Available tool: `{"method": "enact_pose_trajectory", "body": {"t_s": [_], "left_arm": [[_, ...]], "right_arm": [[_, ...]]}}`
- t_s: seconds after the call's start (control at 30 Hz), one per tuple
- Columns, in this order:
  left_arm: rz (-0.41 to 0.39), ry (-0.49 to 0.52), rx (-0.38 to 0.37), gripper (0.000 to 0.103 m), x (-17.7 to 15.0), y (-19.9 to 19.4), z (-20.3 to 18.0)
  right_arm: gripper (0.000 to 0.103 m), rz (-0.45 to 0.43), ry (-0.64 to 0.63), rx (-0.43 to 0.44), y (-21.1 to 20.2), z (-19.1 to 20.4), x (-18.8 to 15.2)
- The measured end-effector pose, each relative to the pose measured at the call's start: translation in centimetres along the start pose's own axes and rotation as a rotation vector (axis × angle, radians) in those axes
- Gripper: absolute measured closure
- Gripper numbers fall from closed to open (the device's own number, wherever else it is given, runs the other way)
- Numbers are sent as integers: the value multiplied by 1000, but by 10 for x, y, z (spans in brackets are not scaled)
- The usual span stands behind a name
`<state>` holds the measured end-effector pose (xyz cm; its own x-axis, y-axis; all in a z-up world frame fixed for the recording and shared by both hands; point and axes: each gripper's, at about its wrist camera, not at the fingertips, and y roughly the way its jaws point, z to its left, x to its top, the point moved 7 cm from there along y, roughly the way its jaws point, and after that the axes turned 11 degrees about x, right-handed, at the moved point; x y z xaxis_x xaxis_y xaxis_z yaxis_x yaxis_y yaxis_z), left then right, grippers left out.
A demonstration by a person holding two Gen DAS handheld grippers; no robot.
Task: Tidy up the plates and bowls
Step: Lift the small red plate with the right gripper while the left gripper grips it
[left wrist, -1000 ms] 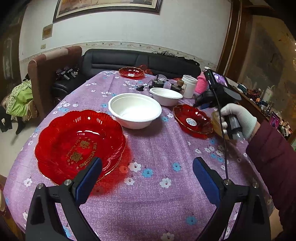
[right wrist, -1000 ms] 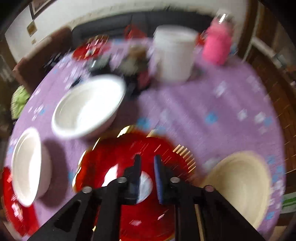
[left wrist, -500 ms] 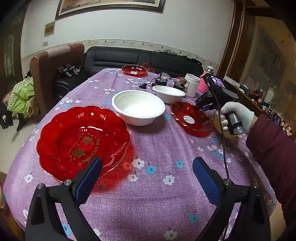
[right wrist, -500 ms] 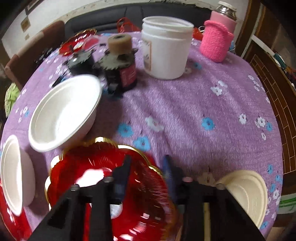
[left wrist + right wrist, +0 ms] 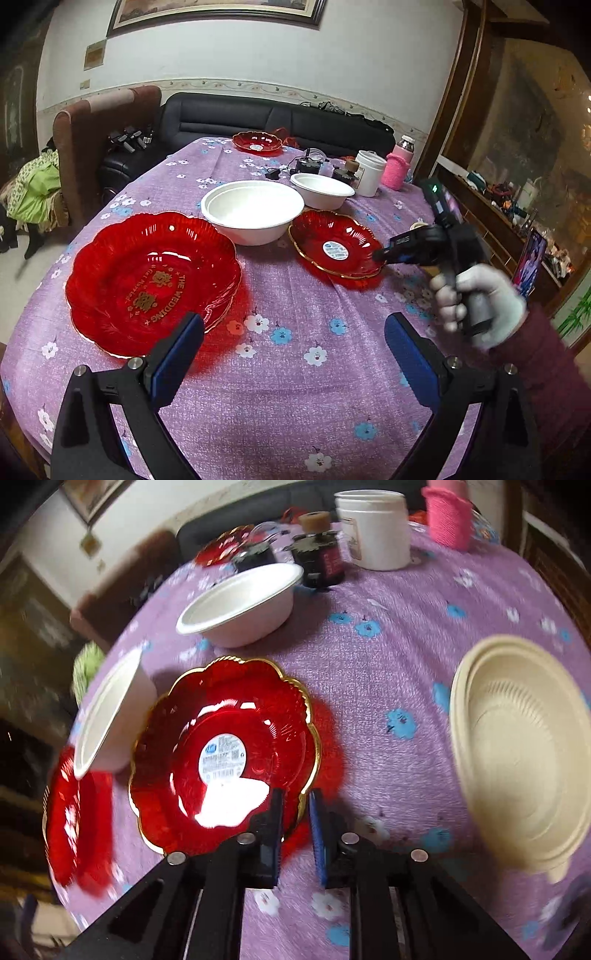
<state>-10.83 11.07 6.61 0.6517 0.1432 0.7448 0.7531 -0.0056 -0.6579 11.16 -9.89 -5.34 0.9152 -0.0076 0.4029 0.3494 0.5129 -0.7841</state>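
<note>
A small red plate (image 5: 336,251) (image 5: 221,753) with a gold rim and a white sticker lies right of centre on the purple cloth. My right gripper (image 5: 295,805) (image 5: 380,254) has the plate's near rim between its jaws, which are closing and meet it on both sides. My left gripper (image 5: 295,350) hangs open above the front of the table, beside the stack of large red plates (image 5: 147,277) (image 5: 74,812). A large white bowl (image 5: 255,210) (image 5: 107,716) and a smaller white bowl (image 5: 321,190) (image 5: 240,602) stand behind. A cream bowl (image 5: 524,753) sits to the right of the right gripper.
Another red plate (image 5: 256,142) lies at the table's far end. A white jar (image 5: 369,177), a pink-sleeved bottle (image 5: 397,170) and small dark items stand at the back right. A gloved hand (image 5: 476,302) holds the right gripper. A sofa and an armchair stand beyond the table.
My right gripper has swung down and back to the small red plate's near rim, and its jaws have narrowed around it. The left gripper has stayed put and open.
</note>
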Motion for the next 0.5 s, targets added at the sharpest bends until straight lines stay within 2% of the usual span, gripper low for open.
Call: {"method": "enact_pose_trajectory", "body": {"t_s": [0.1, 0.17, 0.23, 0.37, 0.5], "left_arm": [[-4, -9, 9, 5, -2, -6, 1], [-5, -7, 20, 5, -2, -8, 2], [-13, -7, 32, 5, -1, -10, 4], [4, -18, 24, 5, 3, -9, 3], [29, 5, -4, 5, 2, 0, -11]], "right_arm": [[86, -50, 81, 44, 13, -2, -2], [92, -67, 128, 95, 15, -2, -4], [93, -76, 161, 127, 11, -2, -9], [94, -81, 116, 81, -13, -3, -29], [94, -48, 53, 32, -50, -13, -71]]}}
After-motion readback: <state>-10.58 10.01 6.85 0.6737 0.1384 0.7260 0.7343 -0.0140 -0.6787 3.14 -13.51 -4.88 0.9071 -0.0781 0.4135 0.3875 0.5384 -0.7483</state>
